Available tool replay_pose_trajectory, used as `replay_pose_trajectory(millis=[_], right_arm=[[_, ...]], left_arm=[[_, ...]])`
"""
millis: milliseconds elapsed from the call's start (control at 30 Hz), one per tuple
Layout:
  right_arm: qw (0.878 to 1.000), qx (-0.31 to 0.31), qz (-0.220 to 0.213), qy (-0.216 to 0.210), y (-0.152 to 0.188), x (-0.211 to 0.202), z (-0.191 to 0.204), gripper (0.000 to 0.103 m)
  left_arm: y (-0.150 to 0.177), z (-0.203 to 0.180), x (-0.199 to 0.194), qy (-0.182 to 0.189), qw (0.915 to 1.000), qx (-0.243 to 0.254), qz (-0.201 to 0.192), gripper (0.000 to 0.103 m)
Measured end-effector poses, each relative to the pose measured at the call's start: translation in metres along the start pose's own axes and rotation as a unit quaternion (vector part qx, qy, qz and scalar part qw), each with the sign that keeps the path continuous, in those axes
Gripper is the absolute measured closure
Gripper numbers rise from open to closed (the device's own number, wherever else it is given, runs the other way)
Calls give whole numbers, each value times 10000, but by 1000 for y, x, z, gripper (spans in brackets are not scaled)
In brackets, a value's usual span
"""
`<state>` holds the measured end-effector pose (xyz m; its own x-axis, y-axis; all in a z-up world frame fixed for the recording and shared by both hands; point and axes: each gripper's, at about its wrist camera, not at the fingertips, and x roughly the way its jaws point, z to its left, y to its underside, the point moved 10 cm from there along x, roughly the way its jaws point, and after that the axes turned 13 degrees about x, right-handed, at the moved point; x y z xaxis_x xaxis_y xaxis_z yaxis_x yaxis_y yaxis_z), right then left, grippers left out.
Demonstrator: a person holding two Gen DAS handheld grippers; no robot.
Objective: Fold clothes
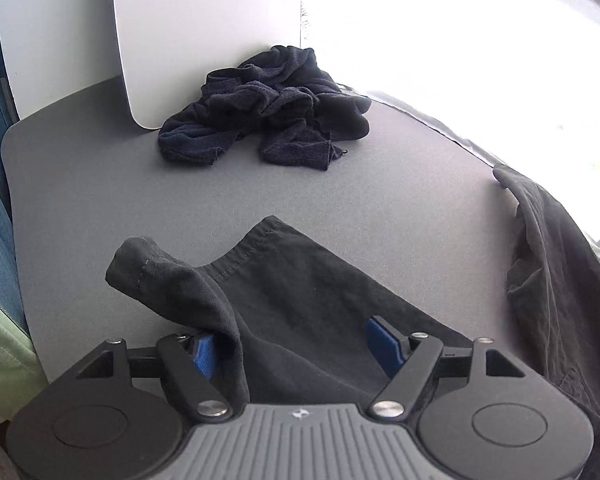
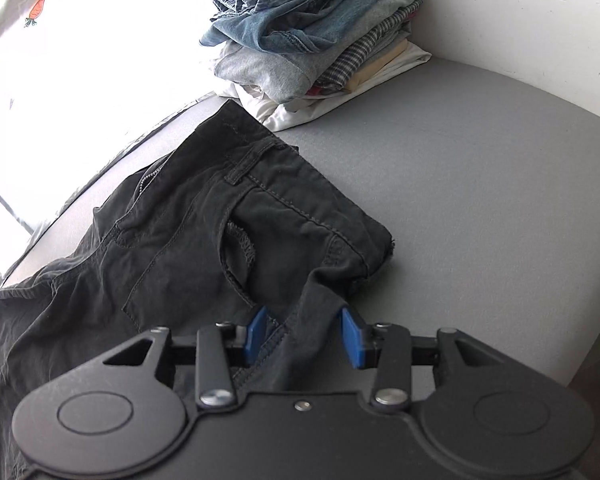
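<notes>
I see the black trousers [image 2: 204, 220] lying rumpled on the grey table [image 2: 480, 184], waistband far, one hemmed leg end [image 1: 268, 280] near me. My left gripper [image 1: 296, 344] stands spread over that leg, cloth draped against one pad. My right gripper [image 2: 304, 336] is parted too, a fold loose between its blue pads [image 2: 350, 336].

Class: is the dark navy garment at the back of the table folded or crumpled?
Crumpled: the navy garment lies in a bunched, wrinkled heap.
</notes>
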<state>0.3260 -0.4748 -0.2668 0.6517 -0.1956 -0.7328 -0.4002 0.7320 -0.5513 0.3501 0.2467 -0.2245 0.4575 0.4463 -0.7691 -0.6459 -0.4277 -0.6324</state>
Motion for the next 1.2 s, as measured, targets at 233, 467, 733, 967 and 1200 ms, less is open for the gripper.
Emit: replay_pose_trajectory(millis=[233,467,733,967,1200], right_arm=[[9951,-597,-779,82,-33,-28,33,36],[9913,-1007,-832,-134,-40,-17,83,27],[9866,-1493,-517,-398,-11,26,166,24],[9808,-1829,-292,-606,12,73,254,18],[9860,-1630,-248,-242,20,136,275,3]], left_arm=[[2,16,2,-233,9997,-59,-33,27],[4,63,5,-602,9972,-438,-56,27],[-15,102,13,-1052,9934,-426,-155,24],[-61,41,36,-468,9984,-261,-206,19],[-98,-69,70,343,9992,99,-161,18]])
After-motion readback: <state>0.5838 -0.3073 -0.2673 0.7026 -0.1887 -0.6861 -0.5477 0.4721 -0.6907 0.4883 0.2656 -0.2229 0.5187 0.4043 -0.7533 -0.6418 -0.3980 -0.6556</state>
